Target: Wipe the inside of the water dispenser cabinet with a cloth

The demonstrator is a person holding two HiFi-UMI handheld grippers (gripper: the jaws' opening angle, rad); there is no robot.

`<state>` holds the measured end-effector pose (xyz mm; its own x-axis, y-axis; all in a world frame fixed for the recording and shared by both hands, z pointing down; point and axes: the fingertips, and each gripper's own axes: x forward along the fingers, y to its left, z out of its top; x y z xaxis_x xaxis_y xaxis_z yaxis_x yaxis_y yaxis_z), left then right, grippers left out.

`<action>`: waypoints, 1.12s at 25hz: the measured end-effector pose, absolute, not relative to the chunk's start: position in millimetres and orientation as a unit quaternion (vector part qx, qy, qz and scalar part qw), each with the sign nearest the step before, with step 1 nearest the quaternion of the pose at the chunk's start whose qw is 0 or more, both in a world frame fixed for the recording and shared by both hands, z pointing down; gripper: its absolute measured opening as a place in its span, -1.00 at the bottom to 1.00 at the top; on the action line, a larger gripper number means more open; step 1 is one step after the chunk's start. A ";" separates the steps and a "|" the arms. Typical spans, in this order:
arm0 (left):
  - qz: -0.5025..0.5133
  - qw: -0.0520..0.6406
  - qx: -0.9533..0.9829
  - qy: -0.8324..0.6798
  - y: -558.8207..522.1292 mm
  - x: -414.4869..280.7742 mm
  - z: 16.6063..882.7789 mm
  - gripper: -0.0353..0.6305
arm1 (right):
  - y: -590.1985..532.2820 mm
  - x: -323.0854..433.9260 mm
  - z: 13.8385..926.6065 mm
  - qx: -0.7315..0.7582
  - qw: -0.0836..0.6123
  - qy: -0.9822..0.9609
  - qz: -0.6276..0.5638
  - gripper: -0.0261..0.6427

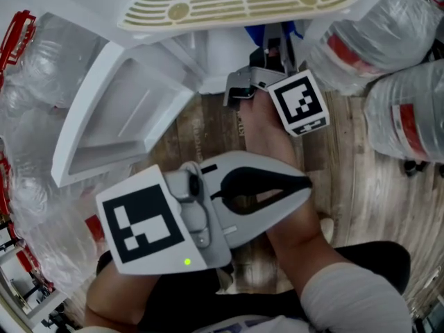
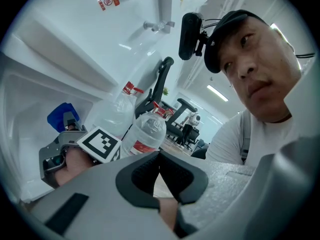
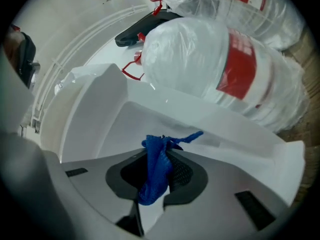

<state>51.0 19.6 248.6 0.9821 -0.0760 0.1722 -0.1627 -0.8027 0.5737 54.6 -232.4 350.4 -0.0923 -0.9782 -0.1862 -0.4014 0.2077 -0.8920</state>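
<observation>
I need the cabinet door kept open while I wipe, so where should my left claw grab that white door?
Probably the thin raised rim along the near edge of the door, closest to the left claw. Open the shut jaws first and come in from the floor side to straddle it. The panel is too broad; only the rim looks narrow enough.

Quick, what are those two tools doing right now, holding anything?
Left tool: closed, holding nothing.
Right tool: closed on the blue cloth.
</observation>
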 end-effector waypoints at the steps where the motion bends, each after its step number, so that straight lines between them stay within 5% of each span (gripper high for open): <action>1: 0.072 0.307 0.947 -0.063 20.1 51.6 248.8 -0.88 | -240.0 53.4 352.8 -0.522 0.424 0.652 -0.349 -0.72; 16: 0.078 0.309 0.945 -0.069 24.5 53.8 255.0 -0.88 | -287.7 71.7 393.1 -0.491 0.507 0.566 -0.426 -0.72; 28: 0.074 0.309 0.946 -0.069 23.1 53.9 252.4 -0.89 | -230.0 93.7 394.4 -0.507 0.493 0.592 -0.386 -0.72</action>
